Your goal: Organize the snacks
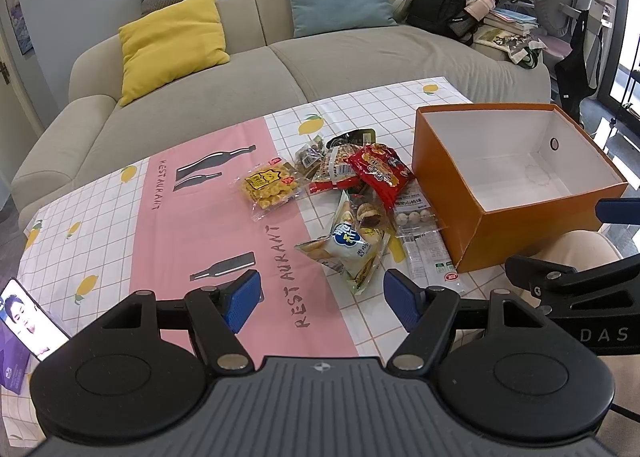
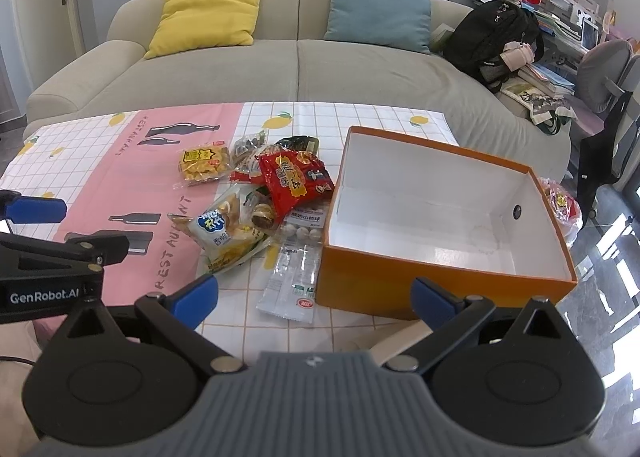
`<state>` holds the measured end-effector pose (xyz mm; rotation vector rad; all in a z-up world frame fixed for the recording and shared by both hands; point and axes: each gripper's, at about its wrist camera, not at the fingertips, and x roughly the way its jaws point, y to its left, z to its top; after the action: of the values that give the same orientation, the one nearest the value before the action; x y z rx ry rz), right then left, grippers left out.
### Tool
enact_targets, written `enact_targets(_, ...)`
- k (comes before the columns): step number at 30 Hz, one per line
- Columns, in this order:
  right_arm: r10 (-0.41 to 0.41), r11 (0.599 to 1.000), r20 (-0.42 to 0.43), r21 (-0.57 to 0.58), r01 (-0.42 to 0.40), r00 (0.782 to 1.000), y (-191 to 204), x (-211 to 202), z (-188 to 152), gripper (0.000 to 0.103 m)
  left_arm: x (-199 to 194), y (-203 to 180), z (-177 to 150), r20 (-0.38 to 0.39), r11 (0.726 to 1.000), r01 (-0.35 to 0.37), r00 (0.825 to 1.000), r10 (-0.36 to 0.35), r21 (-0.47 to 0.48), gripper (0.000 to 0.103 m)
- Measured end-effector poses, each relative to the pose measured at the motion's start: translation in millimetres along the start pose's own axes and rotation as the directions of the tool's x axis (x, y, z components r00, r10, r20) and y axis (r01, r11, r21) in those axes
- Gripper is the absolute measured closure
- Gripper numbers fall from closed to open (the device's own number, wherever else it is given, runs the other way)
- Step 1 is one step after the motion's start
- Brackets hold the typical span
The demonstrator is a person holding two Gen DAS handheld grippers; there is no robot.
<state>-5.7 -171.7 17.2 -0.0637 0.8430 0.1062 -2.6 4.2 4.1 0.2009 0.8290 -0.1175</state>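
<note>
Snacks piled at frame centre, left of orange box; long axis toward upper left. Nearer left gripper, spread wide, empty; right gripper likewise.

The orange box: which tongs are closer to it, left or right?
Right. The right tongs hang open just in front of the orange box, by its near wall. The left tongs are open further left, facing the snack pile.

Table under pink/white lemon-print cloth carries: orange box, loose snack-packet pile just left of it, phone at near-left edge.
</note>
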Motion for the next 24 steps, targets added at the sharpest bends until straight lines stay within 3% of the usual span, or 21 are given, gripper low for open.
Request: enact_targets(24,-0.005,1.0,-0.02,0.004,0.005,1.0,1.5,2.8,0.4,0.003,0.2,1.7,-2.5,-0.007,1.0,0.007,1.0,-0.007,-0.013,0.02)
